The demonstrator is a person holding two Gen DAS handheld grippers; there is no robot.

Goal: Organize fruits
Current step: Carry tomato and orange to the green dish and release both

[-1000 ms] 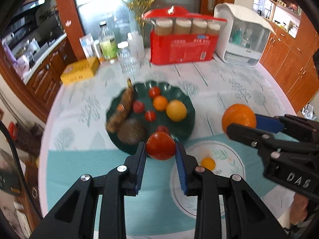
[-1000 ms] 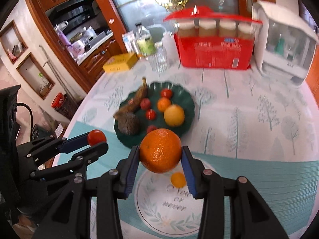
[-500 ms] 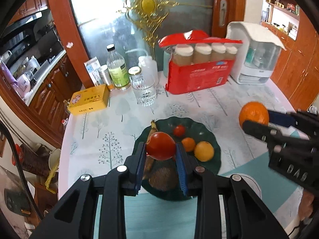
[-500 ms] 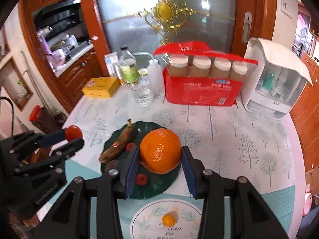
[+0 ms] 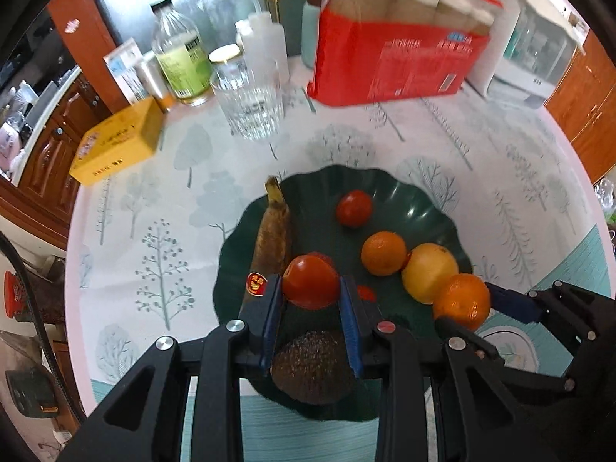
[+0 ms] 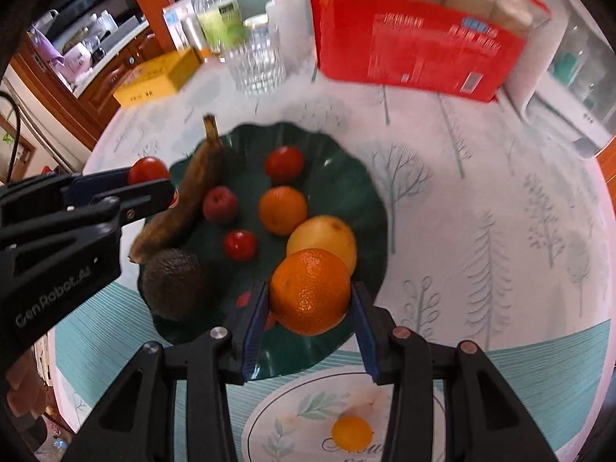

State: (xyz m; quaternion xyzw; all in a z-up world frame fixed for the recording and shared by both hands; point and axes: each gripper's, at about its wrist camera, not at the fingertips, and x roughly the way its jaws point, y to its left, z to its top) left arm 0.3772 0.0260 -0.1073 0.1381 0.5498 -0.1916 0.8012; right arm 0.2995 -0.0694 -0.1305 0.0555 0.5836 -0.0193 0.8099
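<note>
Left tongs [image 5: 311,296] nearly closed, pinching a smooth red tomato [image 5: 310,282]; right tongs [image 6: 308,304] spread a bit wider, clamped on a dimpled orange [image 6: 310,291]. Both fruits sit between blue pads above the scalloped dark-green plate [image 5: 419,208]. Beyond the tongs, the plate holds a browned banana [image 5: 274,238], rough dark avocado [image 6: 175,283], yellow citrus [image 6: 321,236], small orange and red fruits. Bench [image 5: 481,161] has tree-print cloth.

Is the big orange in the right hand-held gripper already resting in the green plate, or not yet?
Not yet: the orange is clamped between the right hand-held gripper pads, above the green plate.
</note>
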